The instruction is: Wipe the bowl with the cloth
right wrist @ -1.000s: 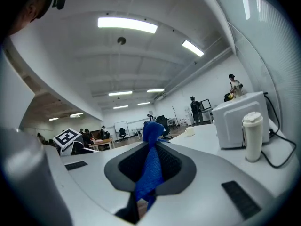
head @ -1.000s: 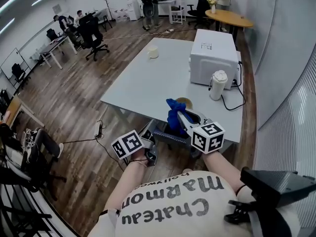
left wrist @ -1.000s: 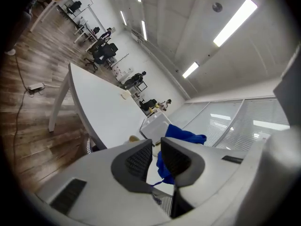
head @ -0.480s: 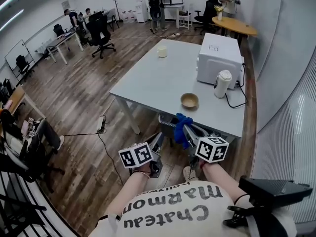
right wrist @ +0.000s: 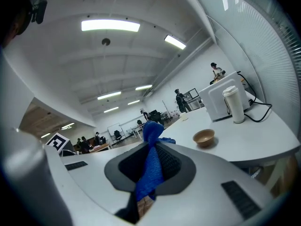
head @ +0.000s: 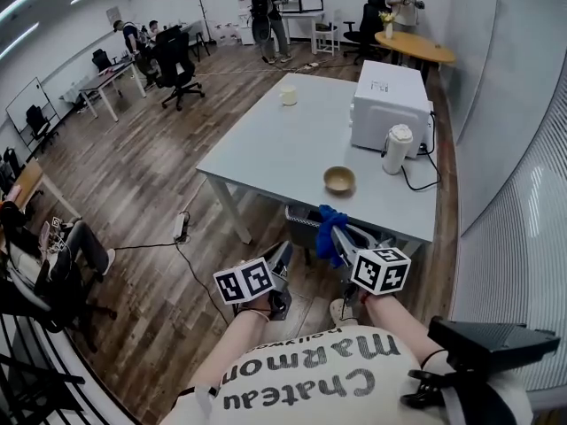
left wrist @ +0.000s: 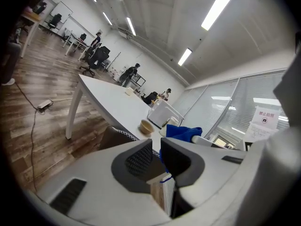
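The right hand-held gripper (head: 344,240), clamped on the blue cloth (head: 328,226), and the left hand-held gripper (head: 282,255), slightly parted and empty, hang well short of the bowl (head: 339,180) on the table (head: 266,149) — best raise both over the near edge, brace the bowl's rim, then press cloth inside.

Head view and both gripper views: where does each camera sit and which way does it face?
Head view: on the head, facing steeply down at the table; forearms, shirt show.
Left gripper view: on the left gripper, along its parted, empty jaws toward the bowl.
Right gripper view: on the right gripper, along jaws shut on the cloth.
Shared: all show the bowl.
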### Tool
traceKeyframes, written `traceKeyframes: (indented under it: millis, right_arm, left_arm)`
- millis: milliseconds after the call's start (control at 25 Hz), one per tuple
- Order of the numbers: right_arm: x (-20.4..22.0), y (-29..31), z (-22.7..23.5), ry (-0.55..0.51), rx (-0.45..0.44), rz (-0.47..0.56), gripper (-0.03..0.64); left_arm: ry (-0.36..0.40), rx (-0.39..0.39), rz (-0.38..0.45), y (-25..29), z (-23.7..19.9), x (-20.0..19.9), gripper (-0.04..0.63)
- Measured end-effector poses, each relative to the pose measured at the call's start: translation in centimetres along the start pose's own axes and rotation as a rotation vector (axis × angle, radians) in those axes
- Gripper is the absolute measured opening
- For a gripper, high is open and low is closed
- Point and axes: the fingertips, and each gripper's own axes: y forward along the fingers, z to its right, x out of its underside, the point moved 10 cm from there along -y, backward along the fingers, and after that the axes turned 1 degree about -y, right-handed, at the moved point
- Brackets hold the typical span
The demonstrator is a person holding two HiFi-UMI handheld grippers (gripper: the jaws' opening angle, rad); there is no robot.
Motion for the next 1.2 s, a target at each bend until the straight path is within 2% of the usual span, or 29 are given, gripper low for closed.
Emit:
traceKeyframes:
  millis: [400, 1200]
  right_arm:
    - [-0.5, 0.2, -1.5, -0.036, 0.006, -0.001, 0.037]
    - [-0.6, 2.7, -3.0, -0.057, 0.005, -0.012, 0.037]
  left_arm:
    - [-0.001, 0.034, 0.013, -0.8, 0.0, -1.0, 0.049]
    - [-0.021, 0.005, 0.050, -2.4, -2.3, -2.5, 0.048]
